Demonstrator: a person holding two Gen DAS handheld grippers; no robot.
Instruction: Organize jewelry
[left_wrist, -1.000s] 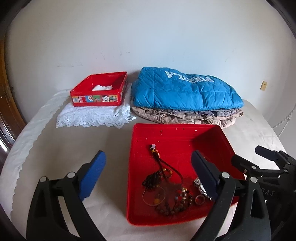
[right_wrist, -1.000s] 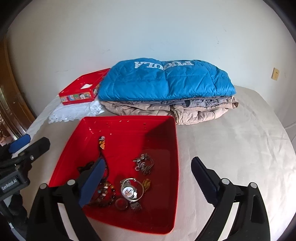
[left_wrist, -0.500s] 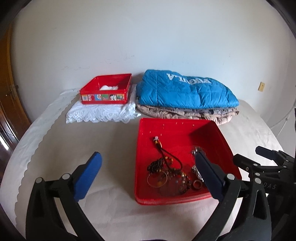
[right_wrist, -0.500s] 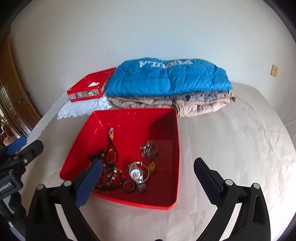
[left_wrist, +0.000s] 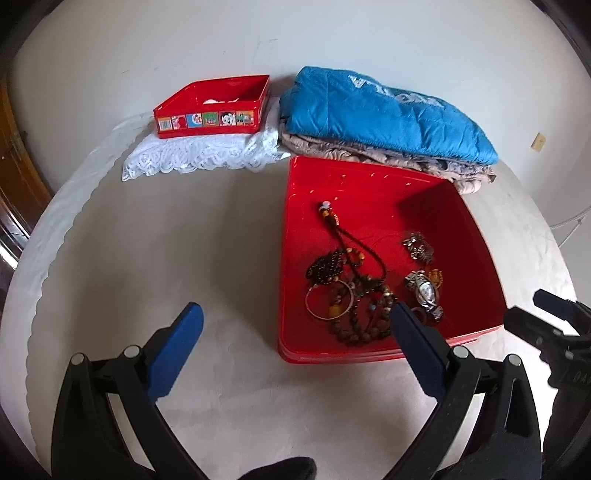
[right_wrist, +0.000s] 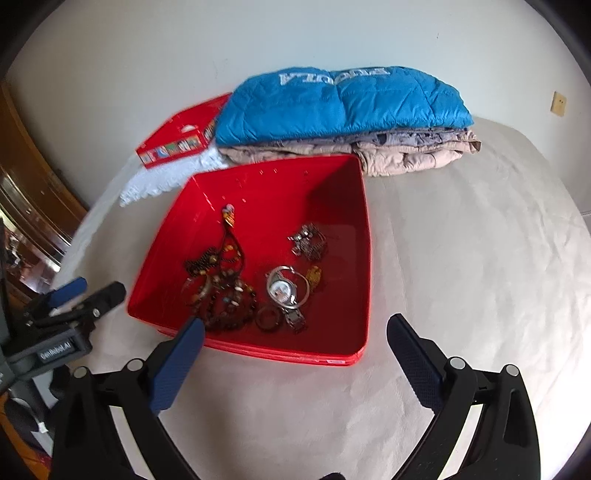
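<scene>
Both tongs, the left gripper (left_wrist: 295, 325) and right gripper (right_wrist: 293, 334), hang spread wide and empty above the cloth-covered bed (left_wrist: 184, 240). Jewelry (right_wrist: 236, 291) lies heaped in the red tray (right_wrist: 354, 258), before folded jackets (right_wrist: 340, 107).

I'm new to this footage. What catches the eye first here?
The big red tray in the middle of the bed, with a tangle of beaded necklaces on its left side and a wristwatch beside them. Behind it lies a folded blue jacket, with a smaller red box on white lace to the left.
</scene>
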